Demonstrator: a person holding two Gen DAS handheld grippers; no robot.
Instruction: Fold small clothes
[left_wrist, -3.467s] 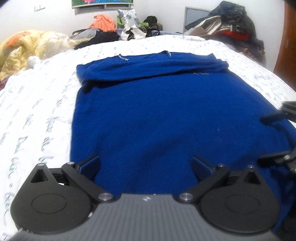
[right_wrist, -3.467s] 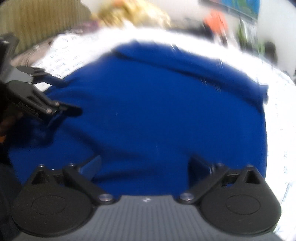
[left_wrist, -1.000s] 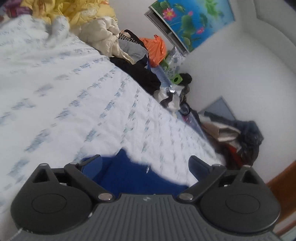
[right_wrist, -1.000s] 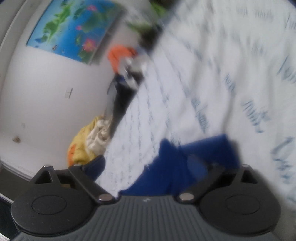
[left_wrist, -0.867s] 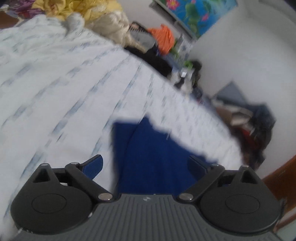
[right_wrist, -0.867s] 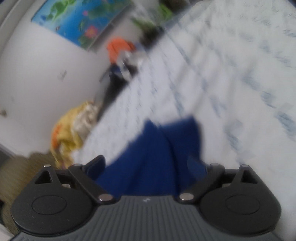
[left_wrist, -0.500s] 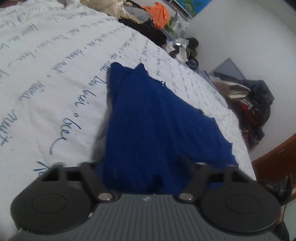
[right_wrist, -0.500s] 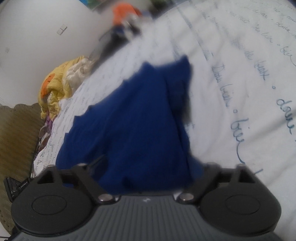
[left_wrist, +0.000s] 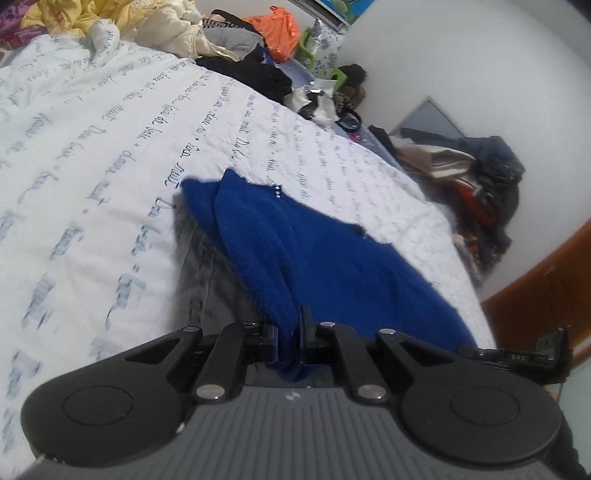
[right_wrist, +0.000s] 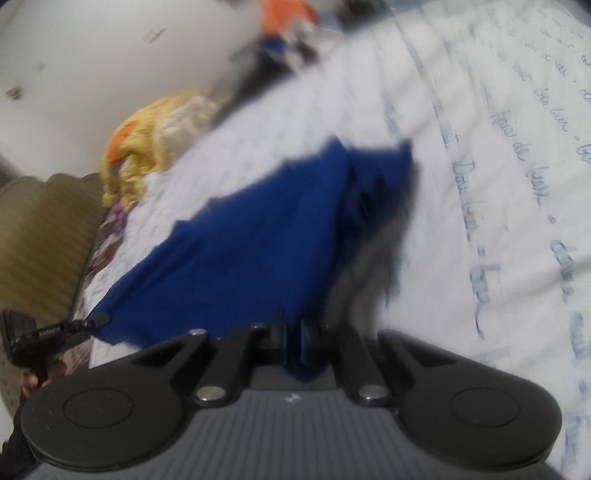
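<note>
A dark blue garment (left_wrist: 317, 251) lies on a white bedspread (left_wrist: 96, 155) printed with blue script. My left gripper (left_wrist: 290, 338) is shut on a near corner of the garment and lifts it off the bed, so the cloth hangs from the jaws. My right gripper (right_wrist: 293, 341) is shut on the other near corner of the blue garment (right_wrist: 258, 240); that view is blurred. The right gripper shows at the right edge of the left wrist view (left_wrist: 517, 356), and the left gripper shows at the left edge of the right wrist view (right_wrist: 55, 328).
Piles of clothes and yellow bedding (left_wrist: 155, 29) line the far side of the bed, with more clothes heaped at the right (left_wrist: 480, 177). A wooden door (left_wrist: 546, 284) stands at the right. An olive cushioned surface (right_wrist: 40, 229) lies beside the bed.
Both grippers were open over the garment's near edge, then closed on its corners. They now hold the cloth raised, with its far part still on the bed.
</note>
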